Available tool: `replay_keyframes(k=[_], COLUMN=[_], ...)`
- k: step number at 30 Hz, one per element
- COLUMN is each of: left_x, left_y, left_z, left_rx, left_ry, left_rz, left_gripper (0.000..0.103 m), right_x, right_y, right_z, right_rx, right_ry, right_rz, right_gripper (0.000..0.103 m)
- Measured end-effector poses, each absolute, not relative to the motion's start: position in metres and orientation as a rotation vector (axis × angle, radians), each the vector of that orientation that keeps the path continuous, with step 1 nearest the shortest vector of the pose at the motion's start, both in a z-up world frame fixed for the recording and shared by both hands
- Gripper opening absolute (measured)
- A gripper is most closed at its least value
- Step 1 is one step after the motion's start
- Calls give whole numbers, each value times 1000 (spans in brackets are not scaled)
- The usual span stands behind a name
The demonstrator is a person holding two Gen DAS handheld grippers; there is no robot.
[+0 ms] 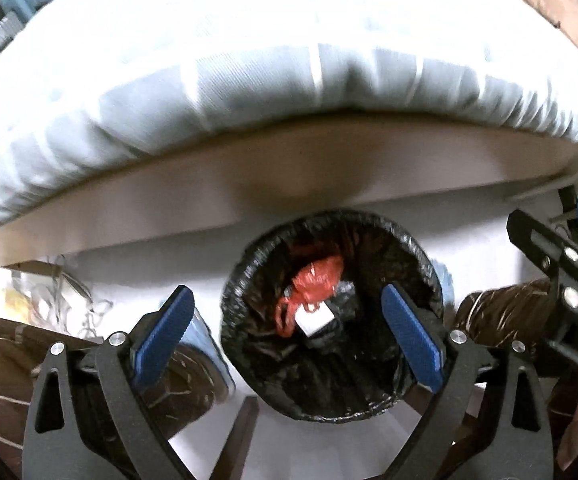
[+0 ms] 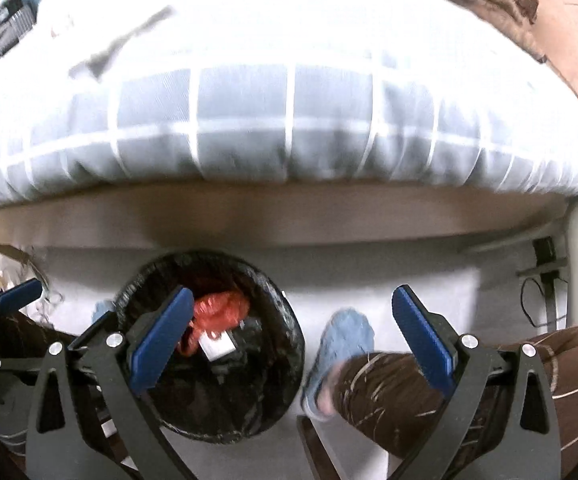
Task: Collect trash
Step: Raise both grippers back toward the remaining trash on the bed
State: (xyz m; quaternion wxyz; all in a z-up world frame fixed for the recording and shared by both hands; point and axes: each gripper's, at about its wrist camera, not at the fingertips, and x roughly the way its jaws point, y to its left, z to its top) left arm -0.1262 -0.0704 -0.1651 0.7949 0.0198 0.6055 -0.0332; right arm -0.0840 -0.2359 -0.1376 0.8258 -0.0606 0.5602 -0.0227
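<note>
A round bin lined with a black bag (image 1: 425, 280) stands on the white floor below the bed edge. Inside lie a red crumpled bag (image 1: 317, 280) and a small white box (image 1: 313, 322). My left gripper (image 1: 289, 336) hangs open and empty right above the bin. In the right wrist view the bin (image 2: 285, 328) sits low left, with the red bag (image 2: 221, 310) and white box (image 2: 219, 346) inside. My right gripper (image 2: 293, 344) is open and empty, its left finger over the bin, its right finger over the person's leg. The right gripper also shows in the left view (image 1: 561, 240).
A bed with a light blue checked cover (image 2: 249, 128) and a wooden frame (image 1: 249, 184) fills the upper half. The person's legs in brown trousers (image 2: 409, 392) and blue slippers (image 2: 341, 344) flank the bin. Cables (image 2: 545, 292) lie at the right, clutter (image 1: 49, 292) at the left.
</note>
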Motion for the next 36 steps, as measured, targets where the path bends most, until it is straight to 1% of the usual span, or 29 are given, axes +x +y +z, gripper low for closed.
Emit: replay_keyframes(k=[5,9,19,27,36], left_x=[-129,-127,-118,-99,-75], left_y=[-56,-49,-17,4,21], left_z=[-136,-119,-83,-57,-40], left_rx=[32,42,-34,-47,-55], left_ry=[1202,1151,1088,1021,990], left_rz=[-47,-23,20,59,90], left_gripper=[93,93,93,97,97], right_x=[-87,-89,-90,-76,-52], right_y=[-231,-230,-224,-209,-194], right_z=[-112,-98,-60,-21,-12], right_rx=[-134,-124,-129,-142,-134], right_ry=[1092,1052,972,876,868], right_rz=[-20,-10,5,48,81], right_gripper=[96,96,96,96,95])
